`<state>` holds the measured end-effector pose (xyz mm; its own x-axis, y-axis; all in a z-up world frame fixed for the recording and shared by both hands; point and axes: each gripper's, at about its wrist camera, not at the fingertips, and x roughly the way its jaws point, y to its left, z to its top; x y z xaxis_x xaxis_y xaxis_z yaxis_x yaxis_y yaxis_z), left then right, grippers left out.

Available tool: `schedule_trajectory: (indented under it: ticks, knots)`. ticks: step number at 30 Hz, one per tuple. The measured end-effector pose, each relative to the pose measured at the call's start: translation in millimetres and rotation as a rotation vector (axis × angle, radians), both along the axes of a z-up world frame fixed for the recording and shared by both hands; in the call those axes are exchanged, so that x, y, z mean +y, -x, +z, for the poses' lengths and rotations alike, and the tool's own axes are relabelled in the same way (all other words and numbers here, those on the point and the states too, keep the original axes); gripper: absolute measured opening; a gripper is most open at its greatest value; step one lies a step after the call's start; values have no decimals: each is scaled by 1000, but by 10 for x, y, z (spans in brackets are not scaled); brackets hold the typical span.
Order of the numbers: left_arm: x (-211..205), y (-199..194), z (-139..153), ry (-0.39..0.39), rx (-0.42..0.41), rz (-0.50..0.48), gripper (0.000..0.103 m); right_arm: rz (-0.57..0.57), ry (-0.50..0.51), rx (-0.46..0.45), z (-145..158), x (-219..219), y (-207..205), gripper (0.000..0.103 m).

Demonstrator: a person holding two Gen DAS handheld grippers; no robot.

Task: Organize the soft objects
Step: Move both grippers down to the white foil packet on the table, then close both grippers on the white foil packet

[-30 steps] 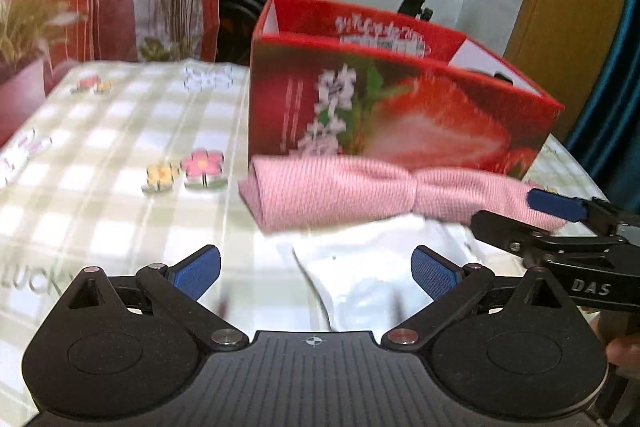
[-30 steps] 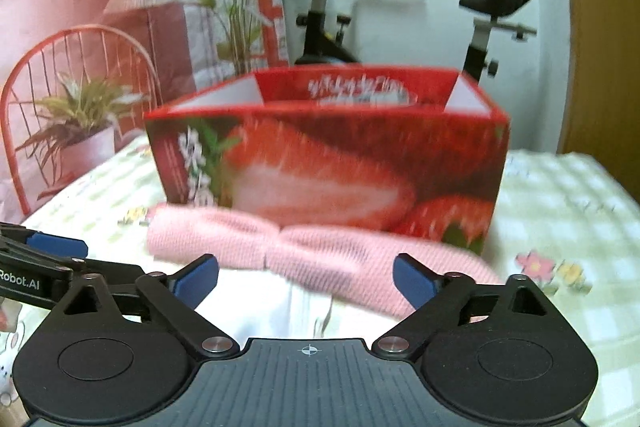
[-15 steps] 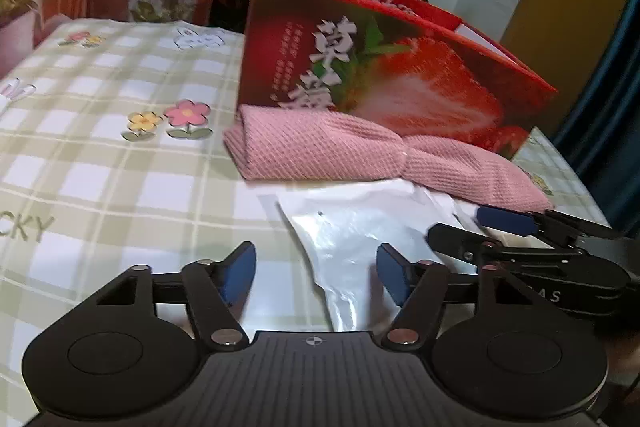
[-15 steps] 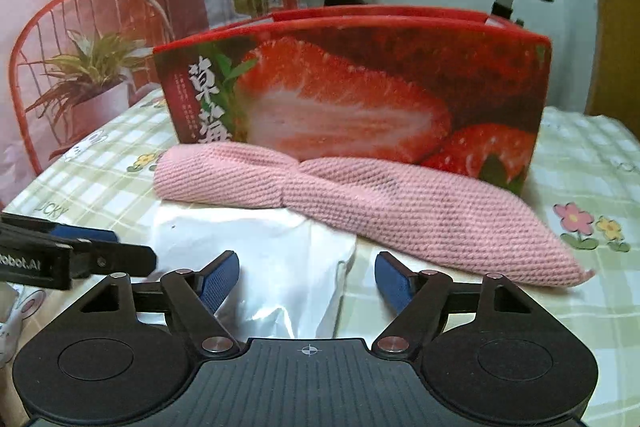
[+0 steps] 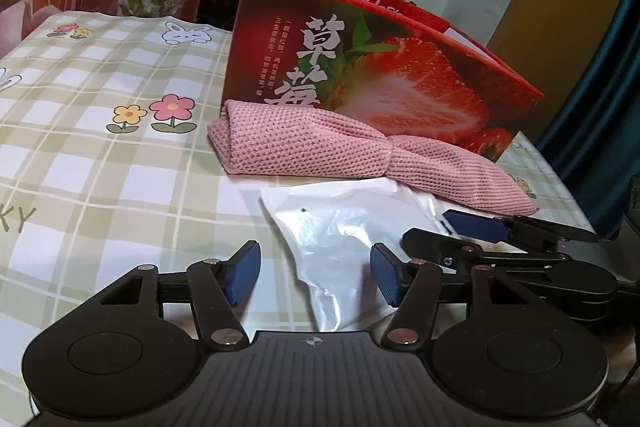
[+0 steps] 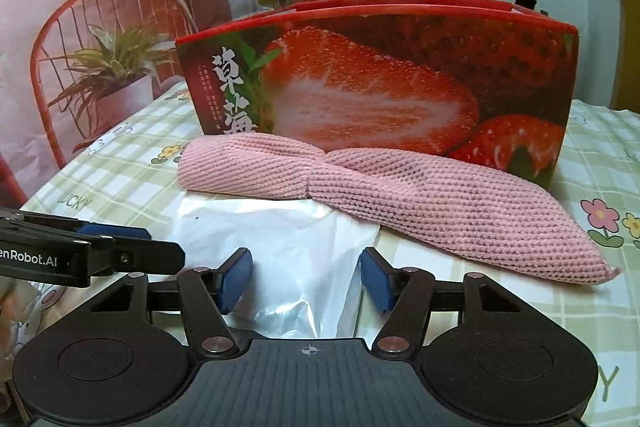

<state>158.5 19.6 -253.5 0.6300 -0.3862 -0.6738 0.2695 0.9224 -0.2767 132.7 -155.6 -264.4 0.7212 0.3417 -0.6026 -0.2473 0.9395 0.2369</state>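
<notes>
Pink knitted cloth, rolled and cinched at the middle like a bow, lying on the bench right against the front wall of an open-topped red strawberry box; probably parked there for dropping into the box. Just in front of the cloth, a crumpled white plastic bag, flat on the checked tablecloth, its far edge reaching up to the cloth.

Left tool angled down over the bag's left part, blue pads half apart, jaws just closing, with bag film between them but no pad seen pressing on it; not yet a grip. Right tool the same over the bag's right part: jaws just closing, pads astride a raised fold of plastic, a gap visible on either side. Each tool visible at the edge of the other's view, side by side, close together.

Likely reason for the paired approach: thin limp film, easier to lift by two points than one. Cloth untouched, box contents hidden.
</notes>
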Motion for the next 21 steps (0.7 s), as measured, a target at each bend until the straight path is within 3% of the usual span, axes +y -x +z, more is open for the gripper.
schedule_trajectory:
  ticks: [7,16,21]
  knots:
    - [-17,10,-8,16,2,-16,62,56,1,-2,10,40,19,56]
    - [1,2,-17,31,7,-14,62,-2,-19,16,18,-42,24,55]
    - [6,-1,-17,39,12,-16,62,19,-18,28,15,-15,86,54]
